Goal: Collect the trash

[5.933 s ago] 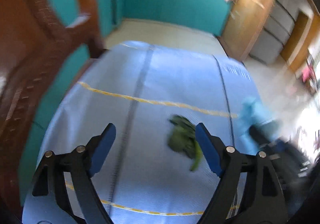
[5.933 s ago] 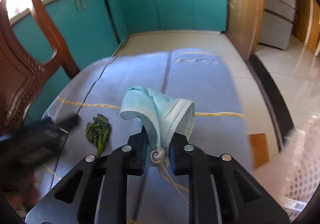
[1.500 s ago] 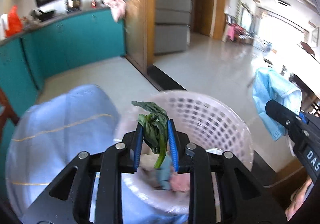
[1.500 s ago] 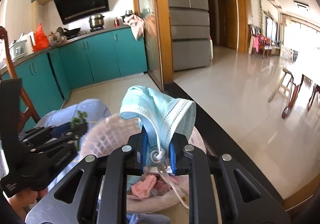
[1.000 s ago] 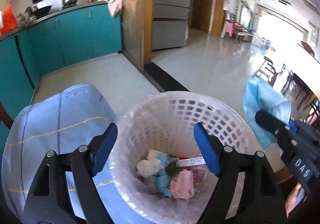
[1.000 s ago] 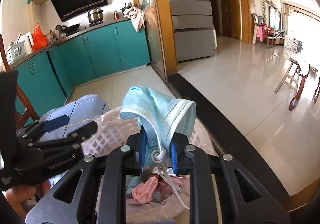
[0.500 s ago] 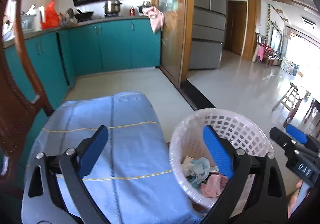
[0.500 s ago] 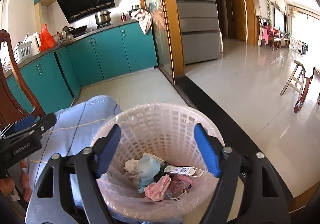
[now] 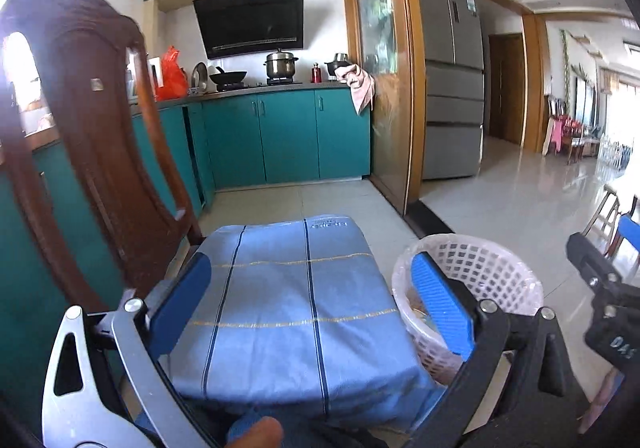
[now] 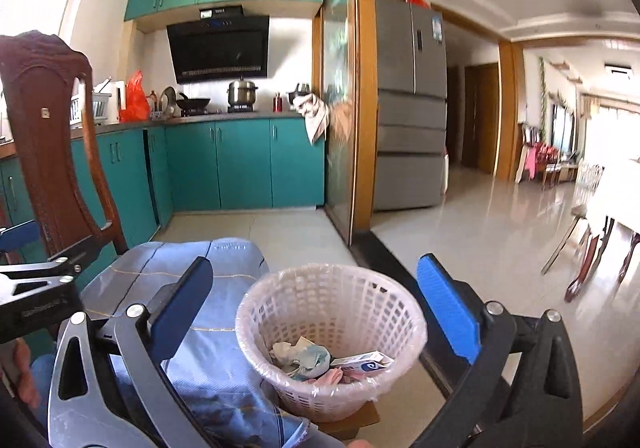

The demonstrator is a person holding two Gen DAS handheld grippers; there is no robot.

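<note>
A white plastic trash basket (image 10: 360,288) lined with a clear bag stands to the right of a table with a blue cloth (image 10: 224,364). It holds several crumpled pieces of trash (image 10: 316,362), among them a light blue mask and a small box. The basket also shows in the left wrist view (image 9: 492,268). My right gripper (image 10: 316,308) is open and empty, raised above the basket. My left gripper (image 9: 312,304) is open and empty above the blue cloth (image 9: 288,312), which is bare. The right gripper's body shows at the right edge of the left wrist view (image 9: 600,300).
A dark wooden chair (image 9: 96,152) stands at the table's left. Teal kitchen cabinets (image 9: 280,136) line the back wall, with a steel fridge (image 9: 452,88) beyond a wooden door frame. Tiled floor (image 10: 480,240) opens to the right toward chairs (image 10: 592,248).
Both grippers let their loads fall into the basket: the left dropped the green leaves, then the right dropped the blue mask. Both have since pulled back and up, open.
</note>
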